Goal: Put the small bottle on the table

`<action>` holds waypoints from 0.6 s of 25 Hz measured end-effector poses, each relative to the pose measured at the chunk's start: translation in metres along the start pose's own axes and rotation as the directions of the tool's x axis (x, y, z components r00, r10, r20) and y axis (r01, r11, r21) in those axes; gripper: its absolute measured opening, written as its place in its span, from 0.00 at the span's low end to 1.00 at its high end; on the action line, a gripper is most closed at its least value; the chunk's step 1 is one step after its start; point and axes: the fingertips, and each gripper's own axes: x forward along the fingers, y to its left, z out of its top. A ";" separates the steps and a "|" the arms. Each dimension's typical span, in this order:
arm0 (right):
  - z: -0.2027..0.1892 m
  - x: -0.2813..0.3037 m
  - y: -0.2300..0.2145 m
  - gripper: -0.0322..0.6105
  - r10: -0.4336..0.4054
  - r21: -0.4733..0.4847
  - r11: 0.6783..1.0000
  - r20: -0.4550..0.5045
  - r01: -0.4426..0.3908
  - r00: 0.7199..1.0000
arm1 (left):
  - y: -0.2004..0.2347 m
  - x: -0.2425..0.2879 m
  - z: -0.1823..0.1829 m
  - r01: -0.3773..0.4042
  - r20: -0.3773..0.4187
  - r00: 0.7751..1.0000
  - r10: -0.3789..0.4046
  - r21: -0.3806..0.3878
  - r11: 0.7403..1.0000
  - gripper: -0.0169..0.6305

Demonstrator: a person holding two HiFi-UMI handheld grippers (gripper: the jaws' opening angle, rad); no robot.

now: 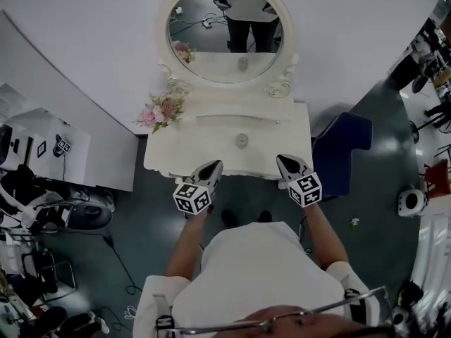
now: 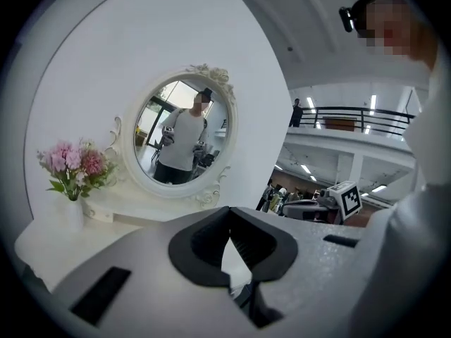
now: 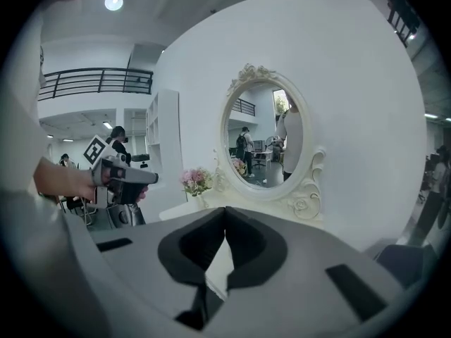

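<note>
On the white counter (image 1: 289,136), centre: small bottle (image 1: 242,141), upright, standing free. Probably light, rigid, smooth-walled (may slip); grip across its sides. Closed and empty: left hand-held gripper (image 1: 213,166), right hand-held gripper (image 1: 284,161).

No words, brands or numbers can be read. Only black-and-white square code markers are seen, on the cube (image 1: 192,198) of the left gripper (image 1: 212,167) and on the cube (image 1: 305,189) of the right gripper (image 1: 287,163), both at the near edge of the dressing table (image 1: 282,141).
</note>
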 end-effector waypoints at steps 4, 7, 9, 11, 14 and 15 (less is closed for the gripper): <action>0.006 -0.007 -0.011 0.06 0.003 0.010 1.000 0.044 -0.003 0.999 | -0.001 -0.001 -0.002 -0.032 0.013 0.999 0.032 -0.003 0.999 0.03; 0.008 -0.008 -0.013 0.06 0.008 0.003 1.000 0.056 -0.008 0.998 | 0.001 -0.002 -0.007 -0.058 0.014 0.998 0.058 -0.040 0.998 0.03; 0.008 -0.007 -0.013 0.06 0.015 -0.002 1.000 0.055 -0.015 0.998 | 0.001 -0.003 -0.008 -0.070 0.015 0.997 0.071 -0.040 0.997 0.03; 0.007 -0.005 -0.013 0.06 0.021 -0.005 1.000 0.055 -0.021 0.998 | 0.001 -0.003 -0.008 -0.075 0.020 0.997 0.076 -0.035 0.997 0.03; 0.005 -0.003 -0.012 0.06 0.026 0.002 1.000 0.058 -0.026 0.998 | 0.000 -0.003 -0.011 -0.077 0.017 0.997 0.078 -0.044 0.996 0.03; 0.006 -0.002 -0.010 0.06 0.029 0.003 1.000 0.060 -0.030 0.998 | 0.001 -0.004 -0.012 -0.077 0.014 0.997 0.078 -0.050 0.996 0.03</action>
